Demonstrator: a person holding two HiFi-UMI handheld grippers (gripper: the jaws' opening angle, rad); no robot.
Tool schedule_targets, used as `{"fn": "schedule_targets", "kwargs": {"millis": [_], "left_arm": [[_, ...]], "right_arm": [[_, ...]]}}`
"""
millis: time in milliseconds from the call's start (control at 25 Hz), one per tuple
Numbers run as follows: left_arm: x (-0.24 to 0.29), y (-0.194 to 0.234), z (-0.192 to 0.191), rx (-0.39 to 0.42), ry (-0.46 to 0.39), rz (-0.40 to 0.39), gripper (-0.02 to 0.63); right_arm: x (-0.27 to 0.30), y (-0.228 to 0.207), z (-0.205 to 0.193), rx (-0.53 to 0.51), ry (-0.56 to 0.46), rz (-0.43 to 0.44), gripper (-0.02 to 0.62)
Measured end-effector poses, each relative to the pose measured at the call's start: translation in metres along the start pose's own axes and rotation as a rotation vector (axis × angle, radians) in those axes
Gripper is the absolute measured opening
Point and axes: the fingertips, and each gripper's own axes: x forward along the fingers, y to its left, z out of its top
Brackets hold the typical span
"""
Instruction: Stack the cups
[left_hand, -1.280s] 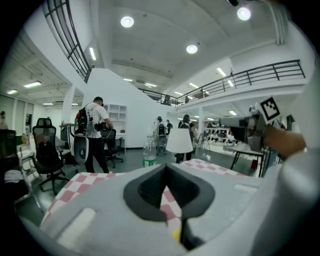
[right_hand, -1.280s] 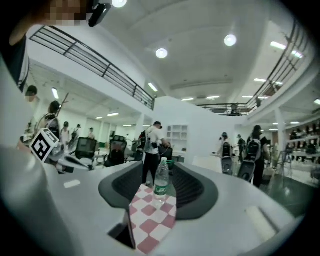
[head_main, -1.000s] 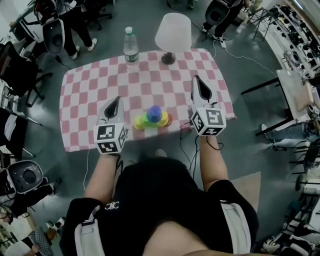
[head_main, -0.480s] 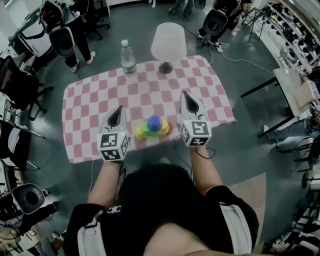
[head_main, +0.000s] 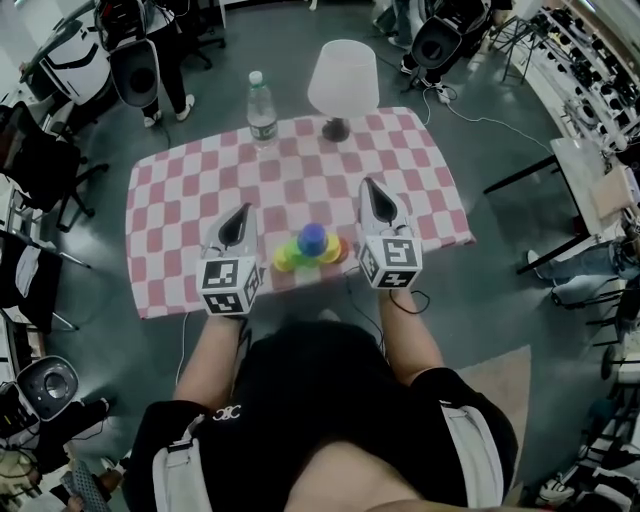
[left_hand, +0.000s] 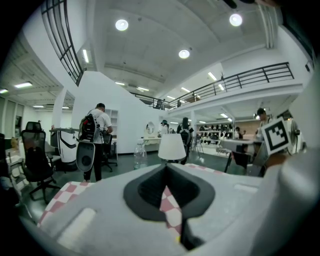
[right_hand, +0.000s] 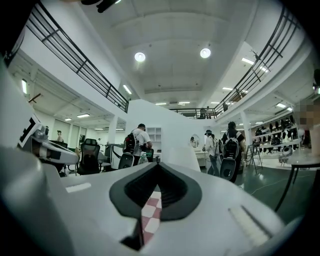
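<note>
Head view shows the cups bunched near the front edge of the tabletop, the blue one uppermost, between the left gripper and the right gripper; both grippers have jaws pressed together on nothing; the bunch could be a finished pile or a loose cluster; any approach wants slow, level movement, since light cups likely topple.

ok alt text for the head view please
From above, a person holds the left gripper and right gripper either side of a cluster of colourful cups near the front of a pink-checked table. A lamp and water bottle stand at its far edge.
</note>
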Motion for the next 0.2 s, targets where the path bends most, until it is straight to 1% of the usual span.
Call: {"fn": "schedule_targets", "kwargs": {"millis": [200], "left_arm": [[0.0025, -0.0018, 0.0019, -0.001, -0.007, -0.003, -0.003]], "right_arm": [[0.0009, 0.0004, -0.0017, 0.002, 0.005, 0.011, -0.002]]}}
